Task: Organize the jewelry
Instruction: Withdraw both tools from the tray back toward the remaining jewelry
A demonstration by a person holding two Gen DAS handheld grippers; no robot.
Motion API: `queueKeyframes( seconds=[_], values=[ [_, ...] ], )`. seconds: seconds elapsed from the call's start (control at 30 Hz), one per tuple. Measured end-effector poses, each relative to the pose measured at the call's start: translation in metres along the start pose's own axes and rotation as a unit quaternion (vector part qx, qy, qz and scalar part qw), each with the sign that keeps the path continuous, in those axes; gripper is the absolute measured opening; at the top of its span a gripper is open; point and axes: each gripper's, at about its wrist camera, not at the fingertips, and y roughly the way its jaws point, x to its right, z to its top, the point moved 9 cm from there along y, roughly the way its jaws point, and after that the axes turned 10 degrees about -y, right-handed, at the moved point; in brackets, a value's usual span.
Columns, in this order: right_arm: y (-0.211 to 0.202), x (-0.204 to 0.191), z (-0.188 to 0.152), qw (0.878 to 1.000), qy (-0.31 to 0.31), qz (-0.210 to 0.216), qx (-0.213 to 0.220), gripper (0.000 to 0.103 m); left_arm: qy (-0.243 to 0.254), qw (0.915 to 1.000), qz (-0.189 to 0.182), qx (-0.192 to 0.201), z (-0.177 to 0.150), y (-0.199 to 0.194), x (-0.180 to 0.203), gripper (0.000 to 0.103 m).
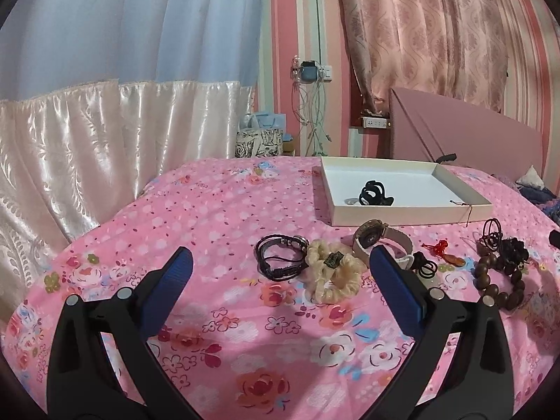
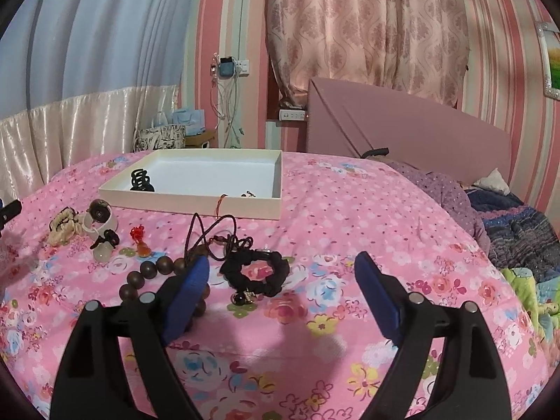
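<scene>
1. My left gripper [image 1: 280, 262] and right gripper [image 2: 281, 266] both hover with jaws wide apart, empty.
2. Black scrunchie [image 2: 253, 273] lies mid-frame on the bed [image 2: 350, 217].
3. White tray [image 2: 196, 206], upper left, holds a black hair claw [image 2: 141, 181].

You have one shallow white cardboard tray [image 1: 409, 215] lying on the bed ahead of both tools, with one black plastic hair claw [image 1: 372, 194] in it. Two fabric scrunchies lie on the pink floral bedsheet [image 1: 227, 210]: one cream scrunchie [image 1: 332, 274] just ahead of your left tool, one black scrunchie [image 2: 253, 273] just ahead of your right tool. There is one black braided cord bracelet [image 1: 280, 253], one gold-faced wristwatch with a white strap [image 1: 379, 241], one brown wooden bead bracelet [image 1: 498, 280], one red knotted charm with an amber pendant [image 2: 140, 243], and one dark looped cord necklace [image 2: 213, 231].
</scene>
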Motion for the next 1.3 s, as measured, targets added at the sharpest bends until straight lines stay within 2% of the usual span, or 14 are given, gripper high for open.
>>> queueKeyframes(
  seconds=[1.0, 1.3],
  values=[
    [-0.0012, 0.0057, -0.0010, 1.000, 0.018, 0.006, 0.005, 0.086, -0.003, 0.9999, 0.010, 0.000, 0.0006, 0.0007, -0.0051, 0.100],
    [0.0026, 0.0068, -0.0027, 0.999, 0.034, 0.024, 0.001, 0.085, -0.018, 0.9998, 0.005, 0.012, 0.0034, -0.0037, -0.0102, 0.100]
  ],
)
